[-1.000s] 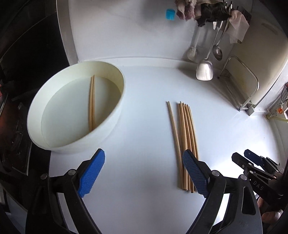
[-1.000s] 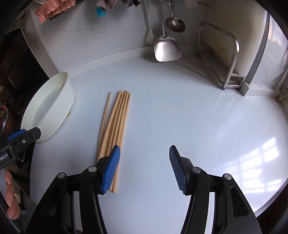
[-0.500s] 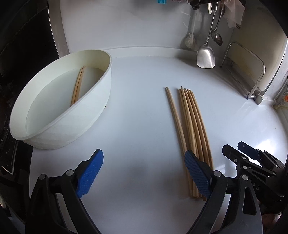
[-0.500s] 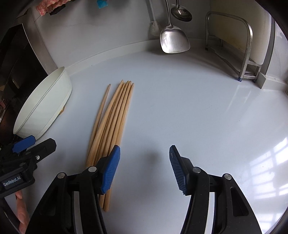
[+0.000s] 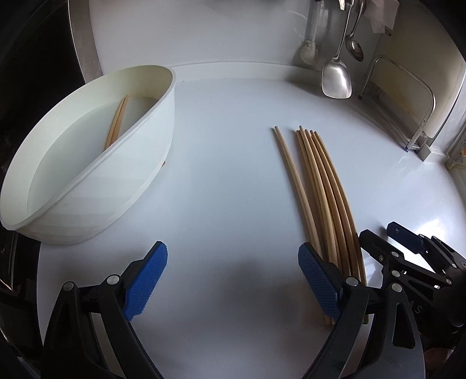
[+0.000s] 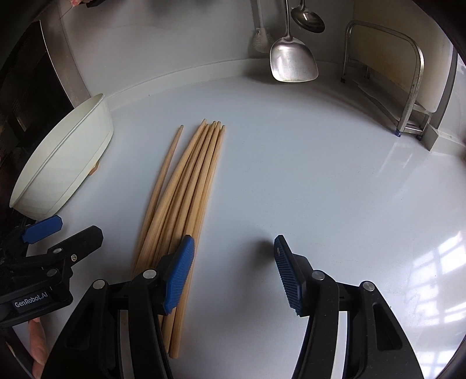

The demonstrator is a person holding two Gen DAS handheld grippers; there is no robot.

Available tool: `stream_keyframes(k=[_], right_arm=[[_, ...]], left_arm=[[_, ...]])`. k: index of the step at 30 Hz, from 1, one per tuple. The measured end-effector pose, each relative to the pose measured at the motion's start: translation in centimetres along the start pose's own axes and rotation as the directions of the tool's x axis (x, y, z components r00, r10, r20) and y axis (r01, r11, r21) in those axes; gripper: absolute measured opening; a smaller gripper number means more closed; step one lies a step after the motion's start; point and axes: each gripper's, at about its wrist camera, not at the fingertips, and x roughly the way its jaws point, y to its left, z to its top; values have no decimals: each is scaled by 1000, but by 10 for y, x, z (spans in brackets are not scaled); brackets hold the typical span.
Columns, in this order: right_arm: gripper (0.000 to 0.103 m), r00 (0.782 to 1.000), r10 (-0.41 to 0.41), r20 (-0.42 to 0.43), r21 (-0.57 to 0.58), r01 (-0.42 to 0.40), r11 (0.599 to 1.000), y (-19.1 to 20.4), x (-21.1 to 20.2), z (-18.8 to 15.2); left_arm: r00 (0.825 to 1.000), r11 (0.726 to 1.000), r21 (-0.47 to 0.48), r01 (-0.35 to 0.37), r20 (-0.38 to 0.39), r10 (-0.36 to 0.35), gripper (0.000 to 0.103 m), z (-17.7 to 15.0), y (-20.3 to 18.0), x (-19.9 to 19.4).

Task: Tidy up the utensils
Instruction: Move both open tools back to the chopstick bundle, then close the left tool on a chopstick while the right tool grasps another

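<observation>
Both grippers lower, closer to counter than before. Left gripper (image 5: 233, 282) wide open, empty; "GenRobot.AI" on body. Right gripper (image 6: 234, 277) wide open, empty. Loose wooden chopsticks (image 6: 186, 198) on white counter (image 6: 320, 175), long axis 12–6 o'clock, tips toward 12. Round white plastic basin (image 5: 139, 186) at 9 o'clock, holding chopstick pair (image 5: 116, 122).

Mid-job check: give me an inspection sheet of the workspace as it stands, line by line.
Surface: white counter, glossy, window glare at right.
Job's things: loose chopsticks lying flat on the counter; white basin holding two chopsticks in basin.
Clutter: nothing seen.
Grippers: left gripper open, empty; right gripper open, empty, left finger over the loose bundle's near ends.
Cables: nothing seen.
Surroundings: spatula, ladle and brush hang on the wall; metal rack at right.
</observation>
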Motion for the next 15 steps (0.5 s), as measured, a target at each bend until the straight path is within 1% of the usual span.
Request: stream_keyframes(k=[15], right_arm=[[55,1000,-10,-1,-38,10,999,10,0,2]], left_arm=[[1000,1000,6,1,-14,-1,90,3,2,6]])
